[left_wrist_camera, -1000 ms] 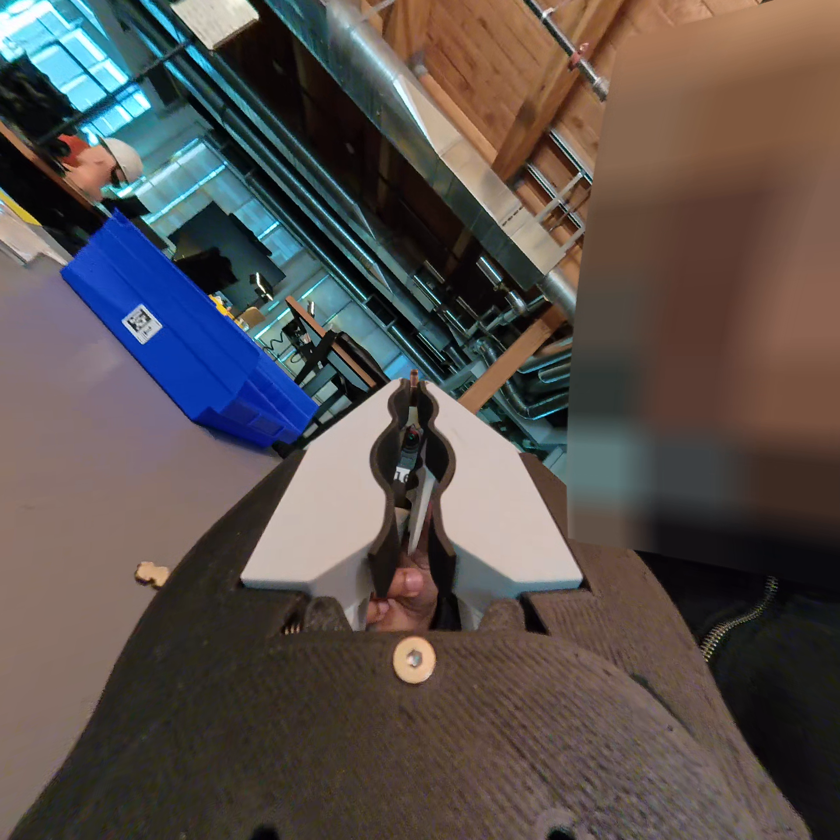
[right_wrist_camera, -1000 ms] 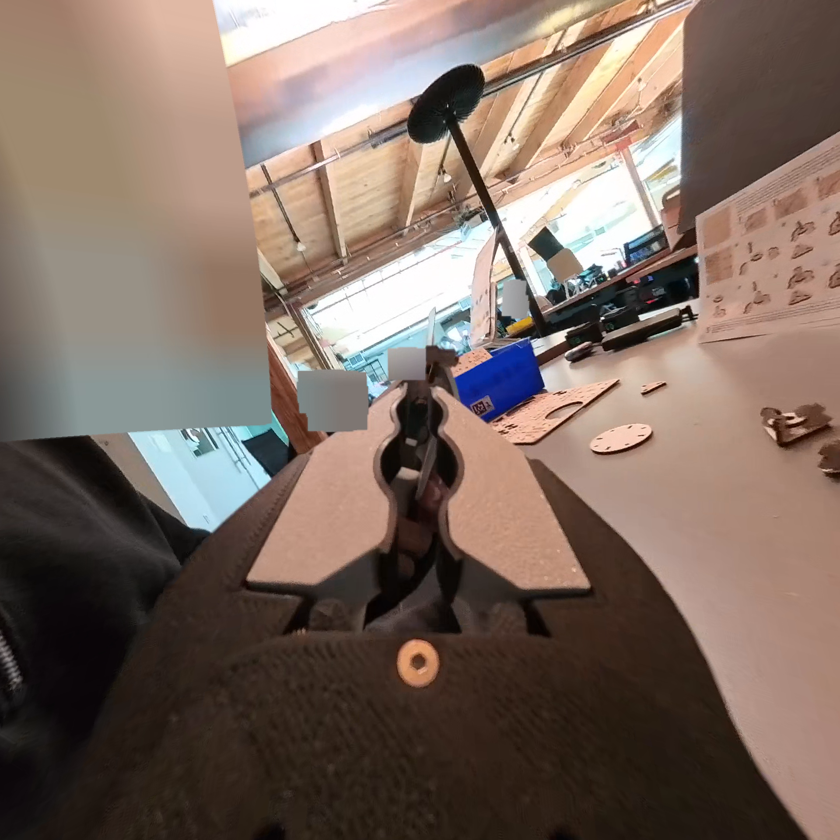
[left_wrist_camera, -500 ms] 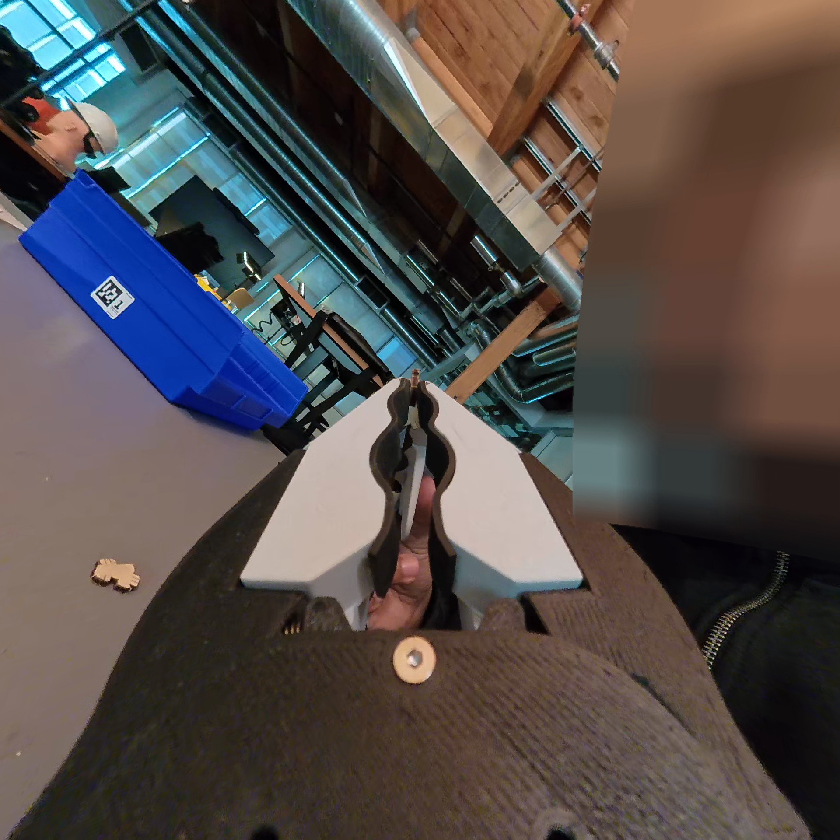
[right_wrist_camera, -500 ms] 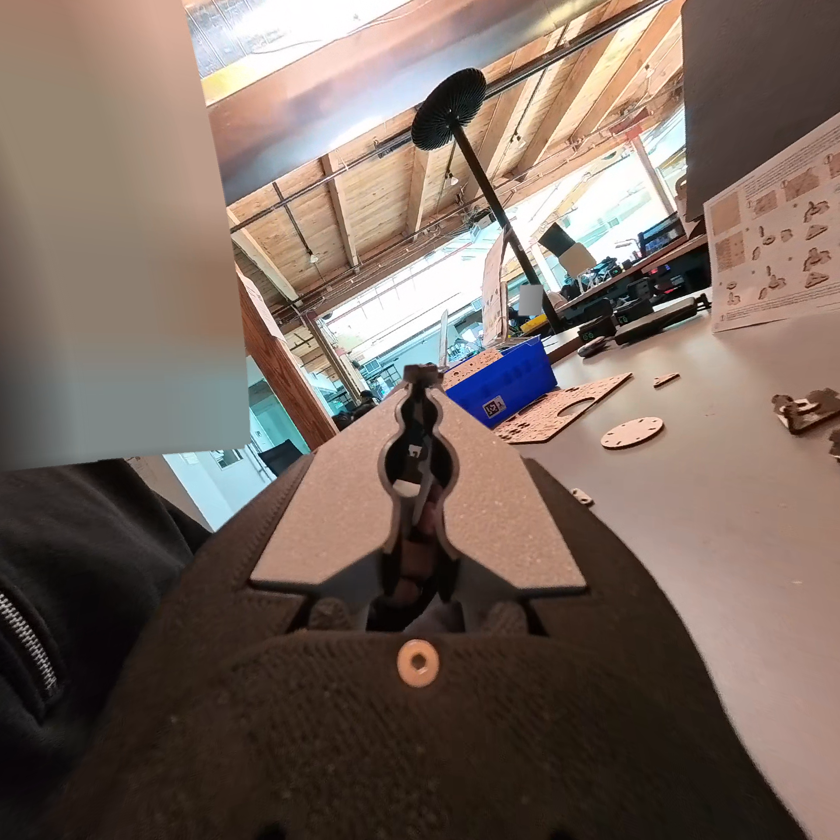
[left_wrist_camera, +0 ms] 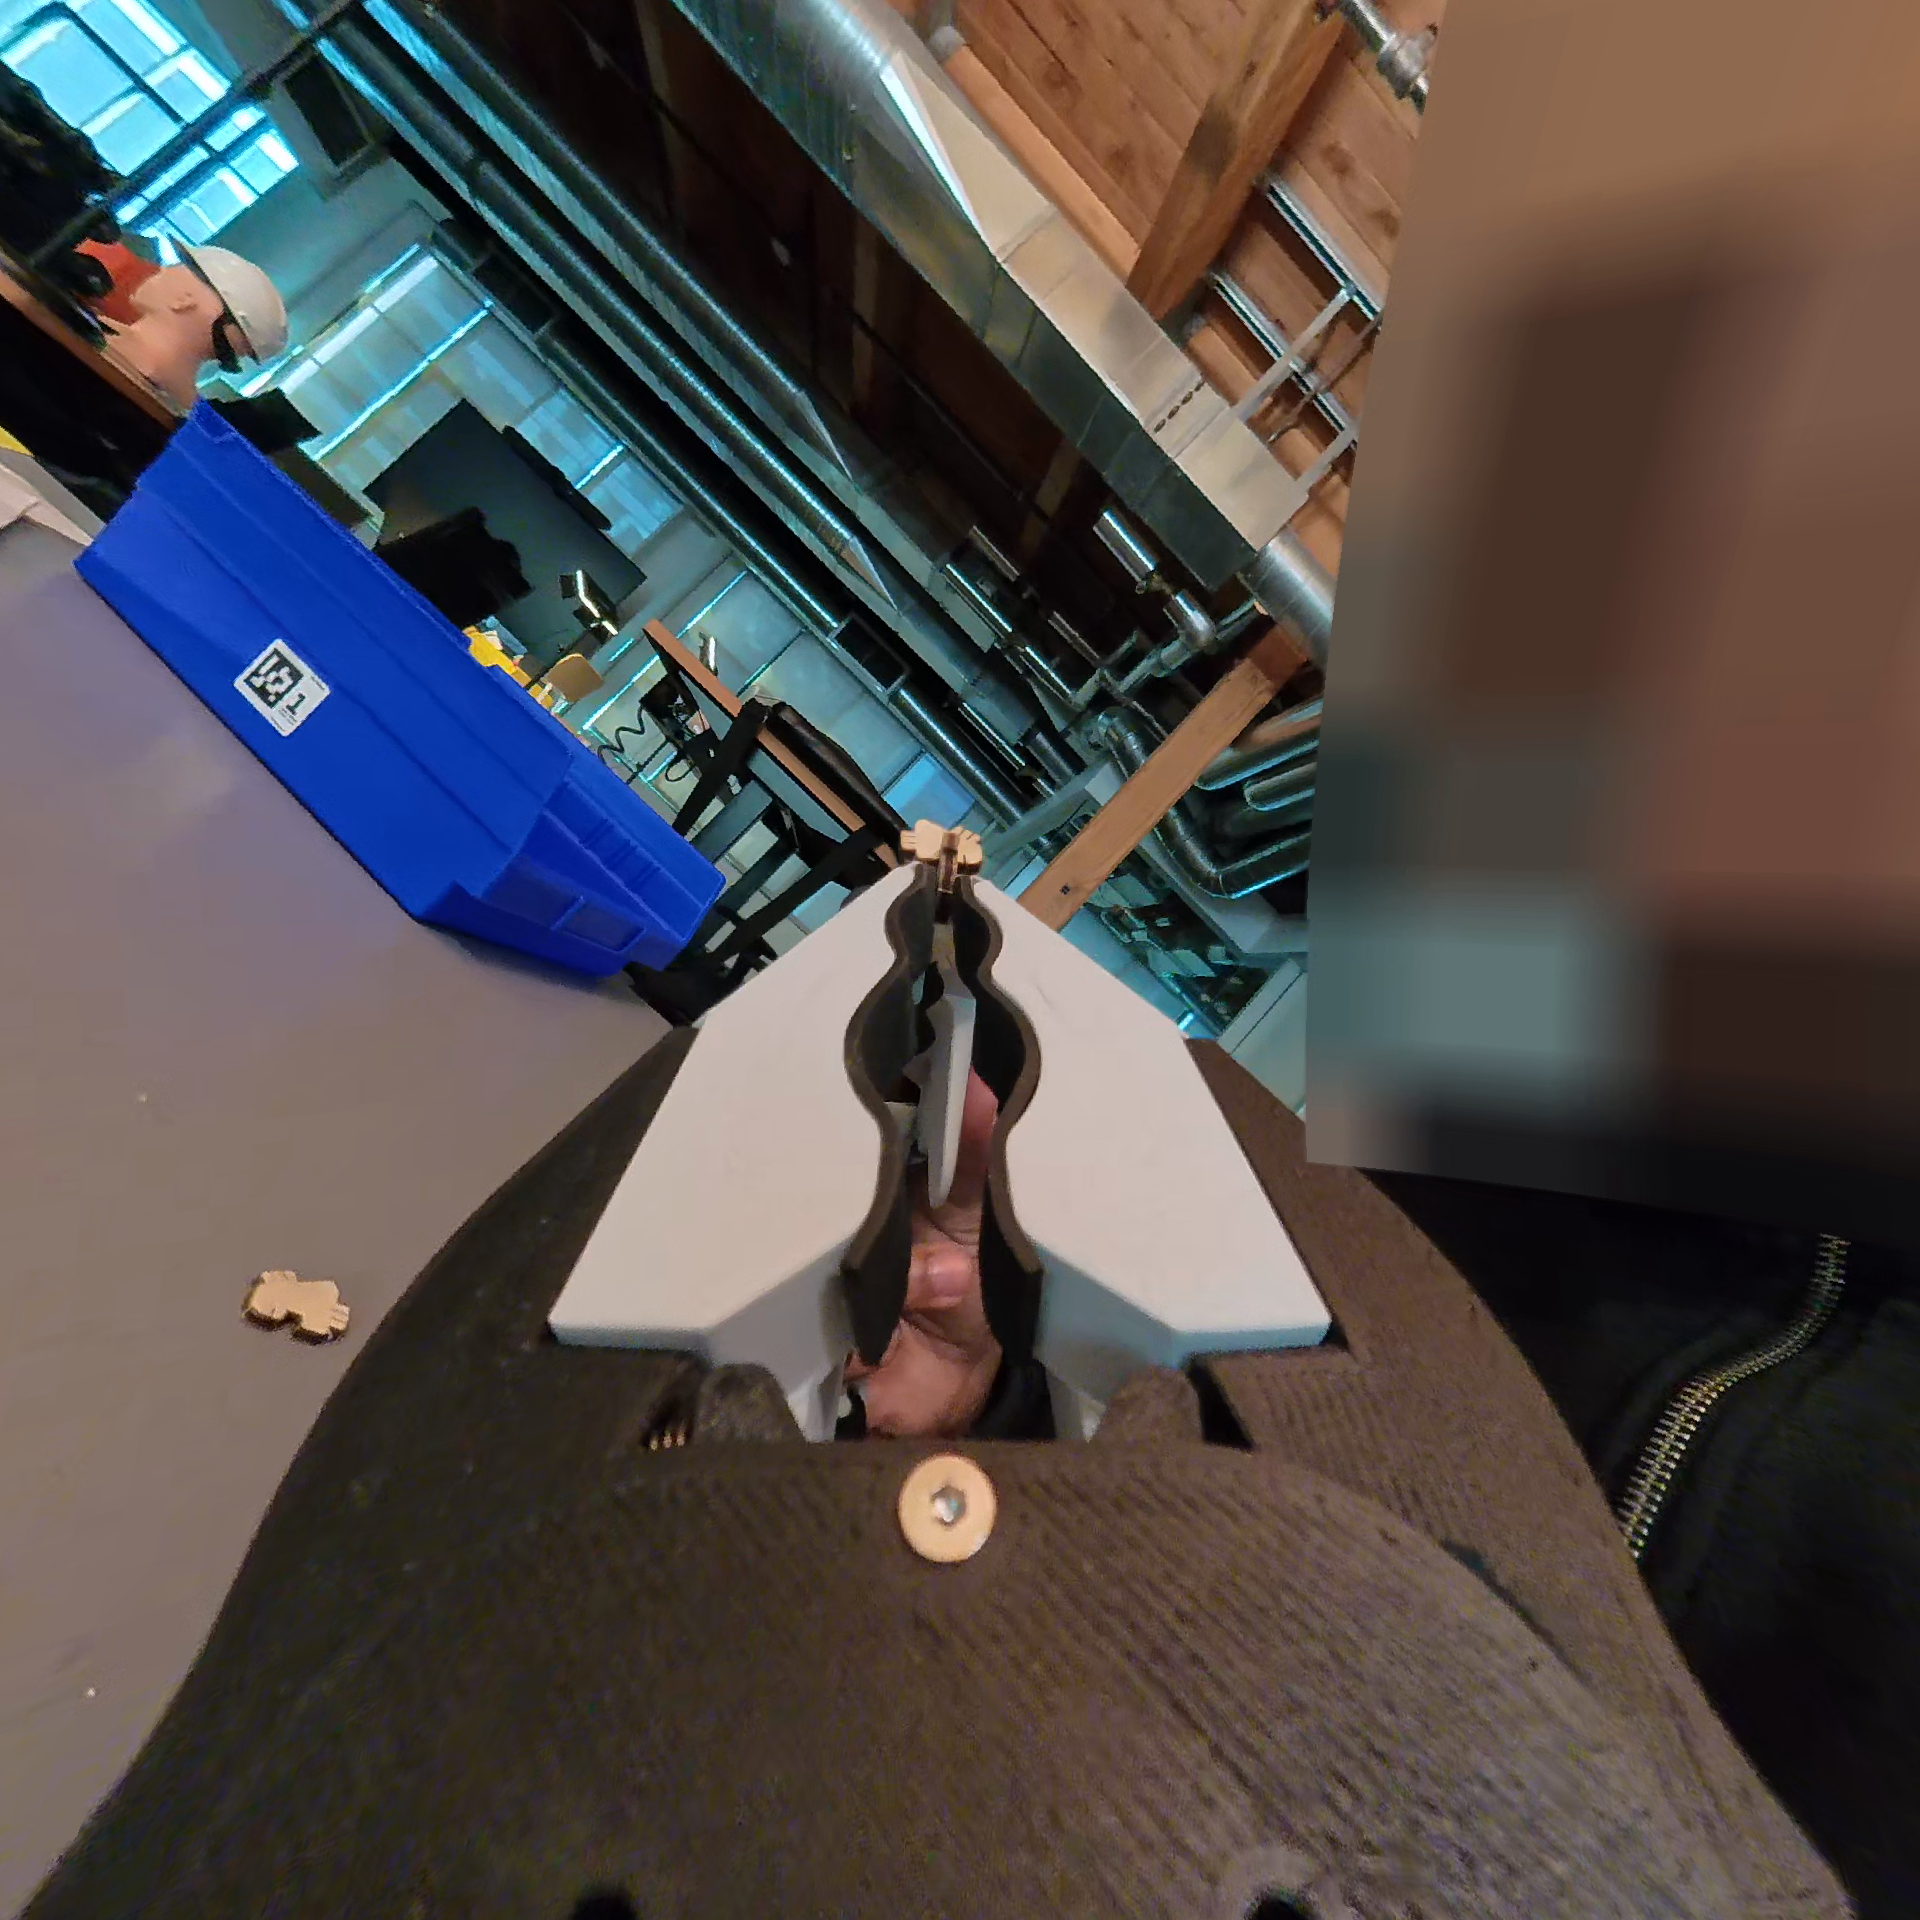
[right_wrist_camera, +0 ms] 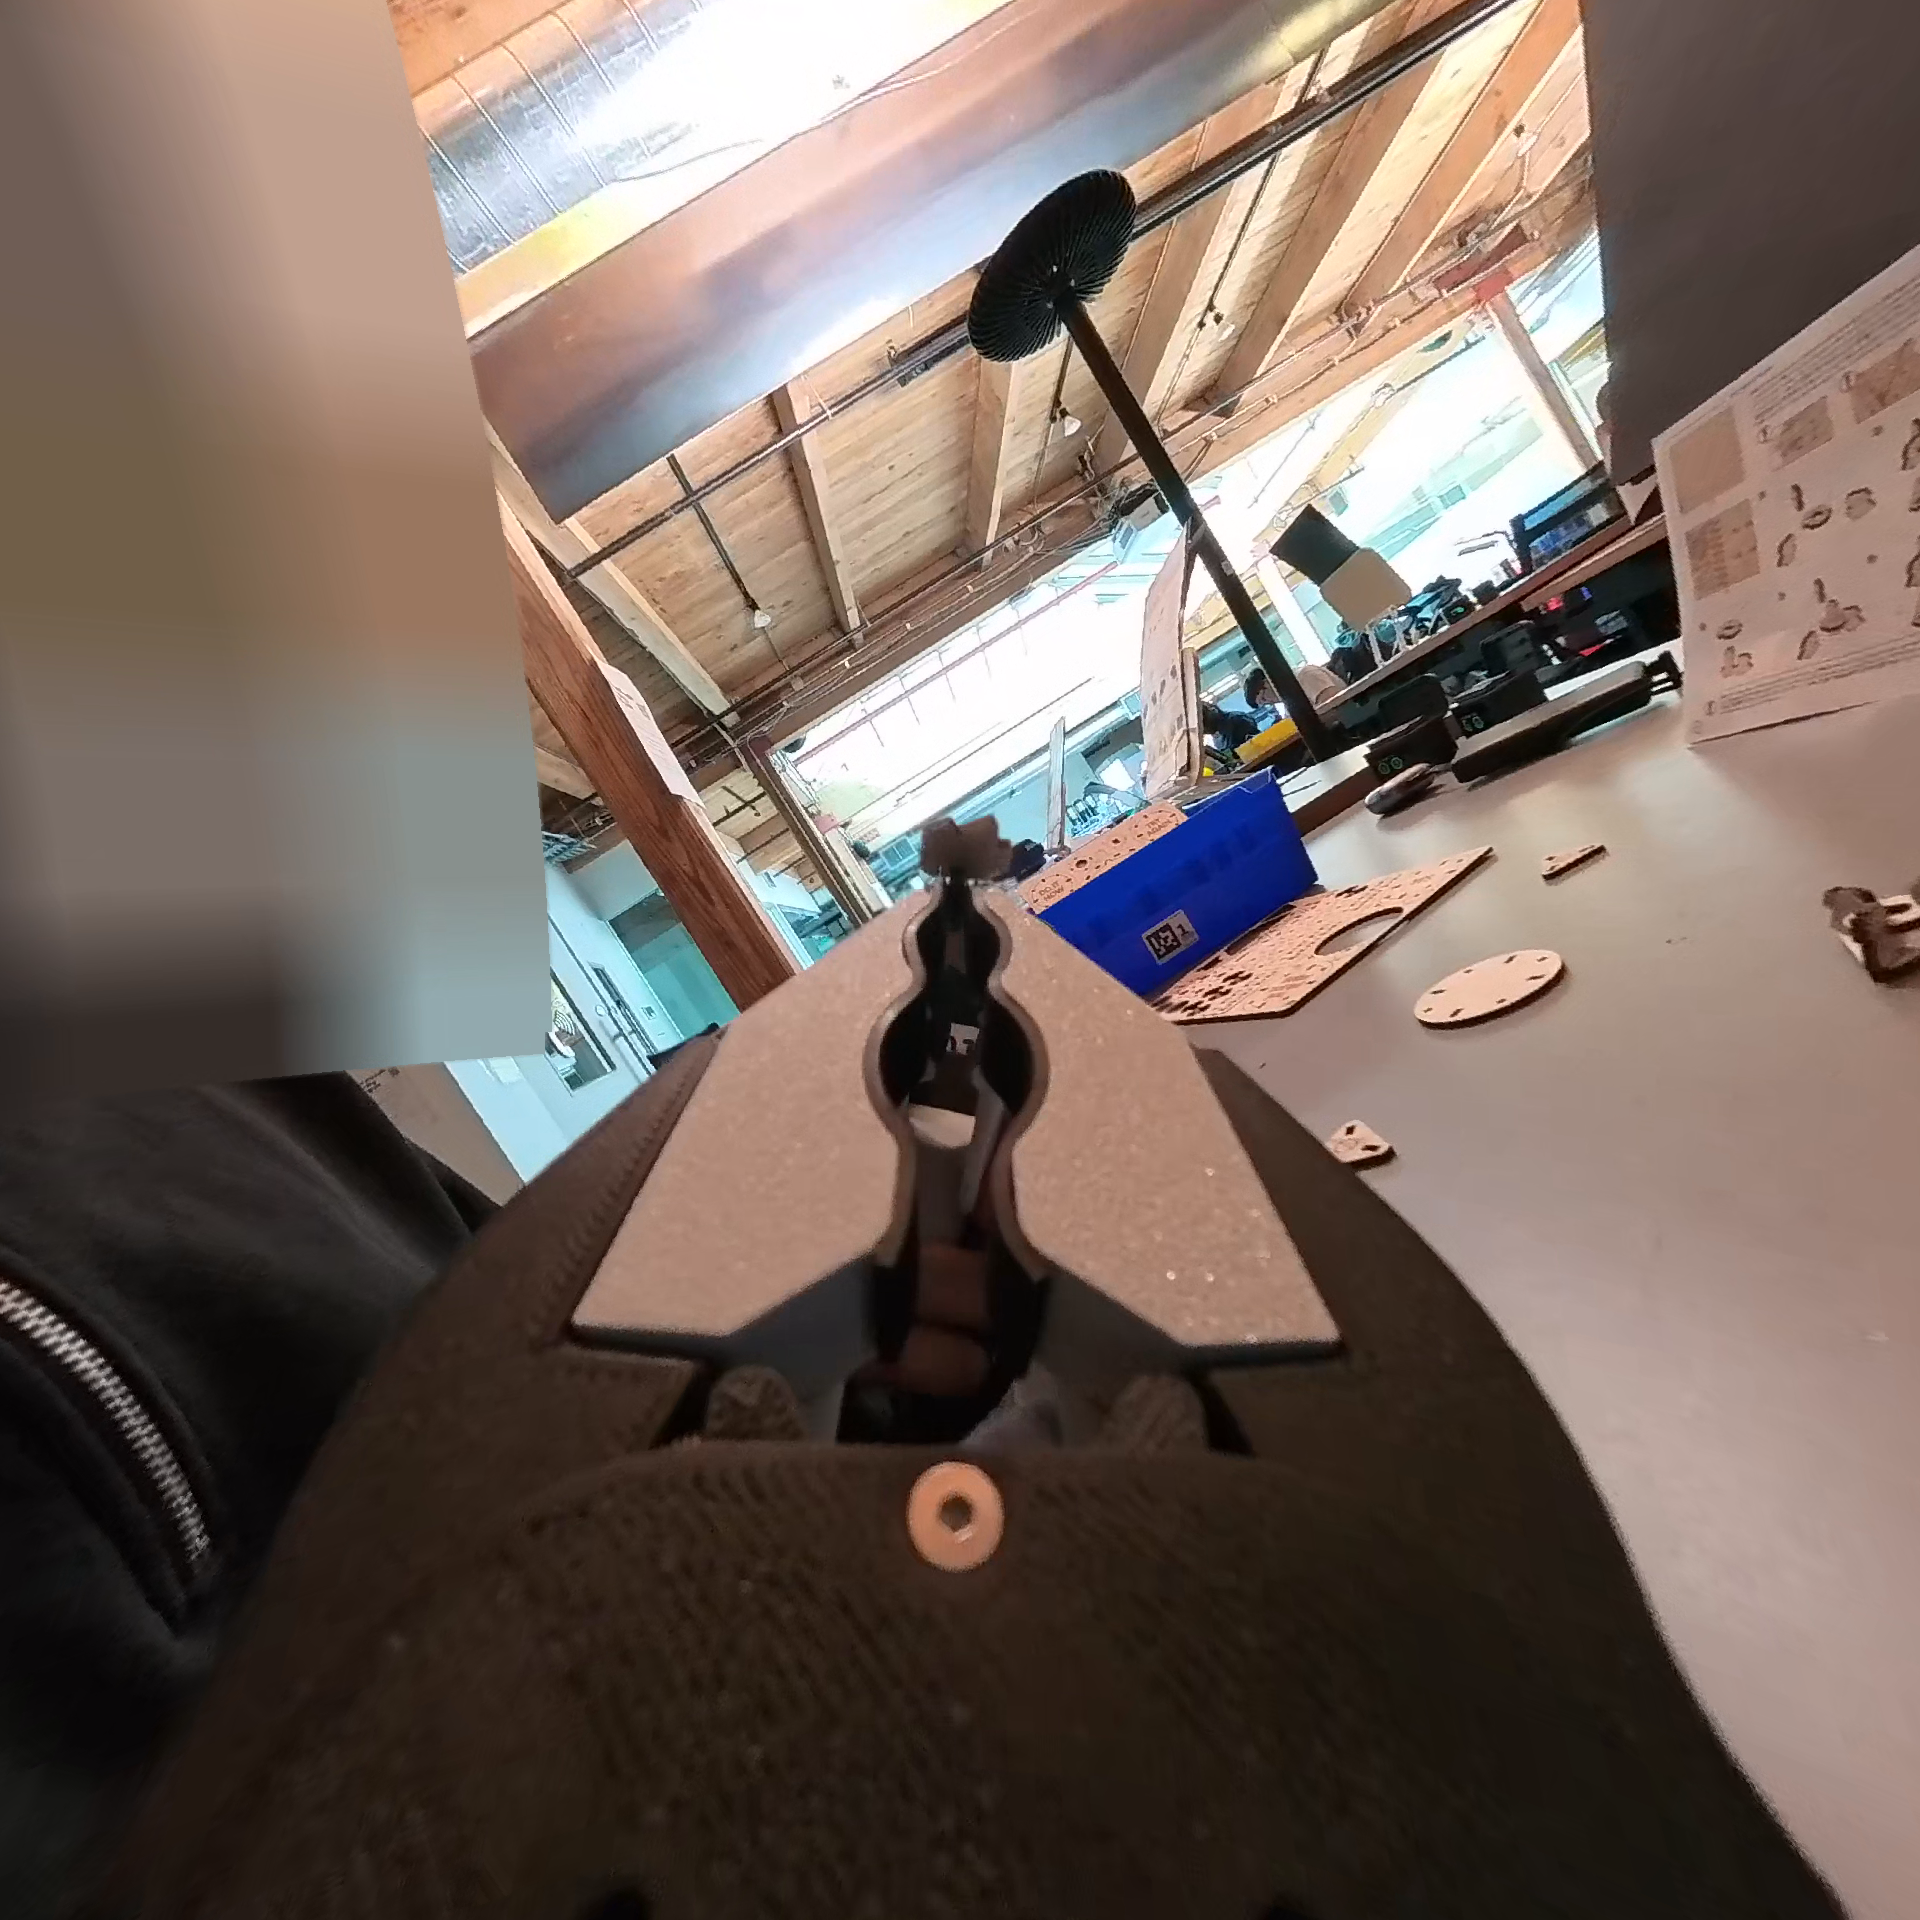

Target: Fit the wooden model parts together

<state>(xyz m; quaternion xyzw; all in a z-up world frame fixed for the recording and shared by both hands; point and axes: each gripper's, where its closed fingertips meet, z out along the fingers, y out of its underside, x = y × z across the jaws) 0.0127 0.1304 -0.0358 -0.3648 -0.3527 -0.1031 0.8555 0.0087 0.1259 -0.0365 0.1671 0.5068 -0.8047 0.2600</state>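
My left gripper (left_wrist_camera: 942, 883) is shut on a small light wooden piece (left_wrist_camera: 940, 844). The piece sticks out past the fingertips, with a lobed part lying crosswise on top. This gripper is tilted upward, above the grey table (left_wrist_camera: 156, 987). My right gripper (right_wrist_camera: 956, 894) is shut on a small wooden piece (right_wrist_camera: 961, 842) that looks dark against the bright background. It is also raised and tilted upward, beside the table (right_wrist_camera: 1558, 1299). Neither view shows the other gripper.
A blue bin (left_wrist_camera: 395, 727) stands at the table's far edge, and a small wooden piece (left_wrist_camera: 296, 1306) lies near me. The right wrist view shows the blue bin (right_wrist_camera: 1195, 894), a cut-out wooden sheet (right_wrist_camera: 1320, 940), a wooden disc (right_wrist_camera: 1488, 997), small loose pieces (right_wrist_camera: 1359, 1143), a printed sheet (right_wrist_camera: 1808, 540) and a black lamp pole (right_wrist_camera: 1174, 499). The grippers are tip to tip, or close to it.
Both grippers stayed shut and turned slightly. At the left tips only a thin edge showed before; now a crosswise lobed wooden part shows. The right jaws closed fully on their piece a second ago.
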